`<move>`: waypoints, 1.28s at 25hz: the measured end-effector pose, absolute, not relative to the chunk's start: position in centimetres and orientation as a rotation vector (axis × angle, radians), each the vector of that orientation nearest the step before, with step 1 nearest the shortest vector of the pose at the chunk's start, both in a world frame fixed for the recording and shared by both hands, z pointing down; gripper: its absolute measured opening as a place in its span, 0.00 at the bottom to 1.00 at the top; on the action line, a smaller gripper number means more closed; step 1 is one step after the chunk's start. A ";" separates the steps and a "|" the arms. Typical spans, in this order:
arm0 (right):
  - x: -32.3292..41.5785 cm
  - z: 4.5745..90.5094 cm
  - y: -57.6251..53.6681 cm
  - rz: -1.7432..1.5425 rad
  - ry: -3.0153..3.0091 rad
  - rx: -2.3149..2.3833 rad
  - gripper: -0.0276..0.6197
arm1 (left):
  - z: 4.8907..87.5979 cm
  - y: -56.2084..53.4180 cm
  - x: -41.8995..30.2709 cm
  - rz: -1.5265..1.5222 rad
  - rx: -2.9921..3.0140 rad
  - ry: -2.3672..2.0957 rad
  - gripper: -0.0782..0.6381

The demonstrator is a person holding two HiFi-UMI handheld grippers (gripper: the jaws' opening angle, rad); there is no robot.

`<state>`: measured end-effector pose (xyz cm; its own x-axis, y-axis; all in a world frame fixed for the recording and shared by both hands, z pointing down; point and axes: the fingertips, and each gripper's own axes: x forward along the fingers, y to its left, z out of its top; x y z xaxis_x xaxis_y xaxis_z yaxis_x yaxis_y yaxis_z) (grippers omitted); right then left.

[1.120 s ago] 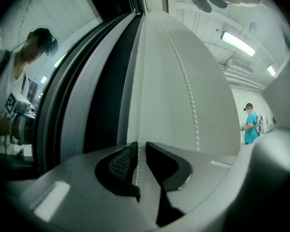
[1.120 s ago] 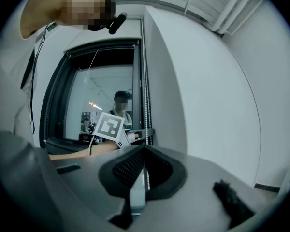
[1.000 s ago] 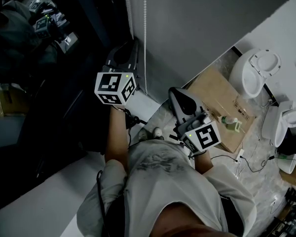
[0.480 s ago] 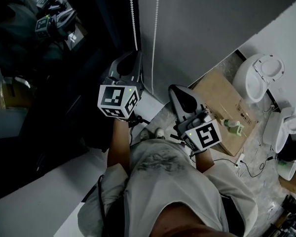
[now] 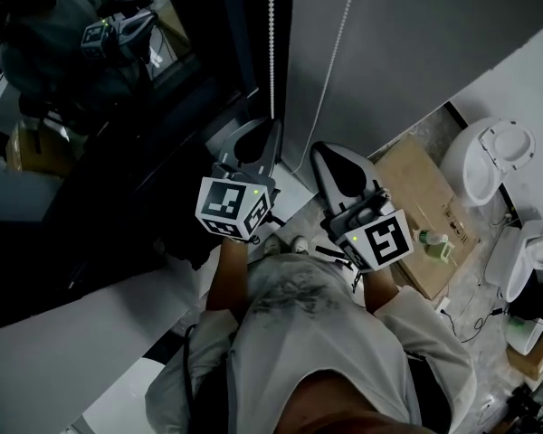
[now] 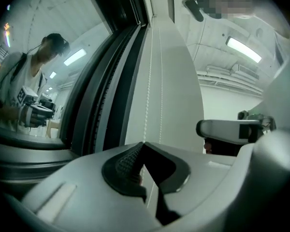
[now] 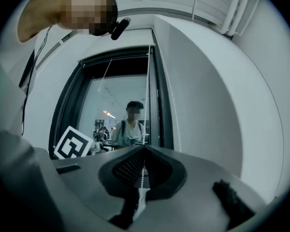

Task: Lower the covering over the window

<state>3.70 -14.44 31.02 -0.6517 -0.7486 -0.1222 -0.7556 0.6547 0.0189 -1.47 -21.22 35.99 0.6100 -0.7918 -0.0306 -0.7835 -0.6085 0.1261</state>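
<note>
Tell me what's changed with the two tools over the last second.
The left tool drew back toward the person, pulling its bead chain strand along; the right tool rose slightly. Both stayed shut on the chain.

The head view looks steeply down from above the person's shoulders onto the left gripper and right gripper, both held close to the tall dark-framed window. Each gripper view sits just behind its own jaws and faces about level, the left along the window's edge, the right at the glass. All three views share the white bead cord.
</note>
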 end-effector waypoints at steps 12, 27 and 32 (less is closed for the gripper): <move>1.9 27.7 -13.8 0.179 2.751 -1.121 0.07 | 36.9 -18.3 -1.1 -0.068 2.746 -1.357 0.12; 0.6 24.0 -14.9 0.136 2.708 -1.042 0.14 | 48.8 -16.0 -1.7 0.231 2.578 -1.309 0.12; -0.4 22.7 -15.0 0.174 2.699 -0.984 0.21 | 52.8 -14.9 -1.4 0.318 2.539 -1.266 0.12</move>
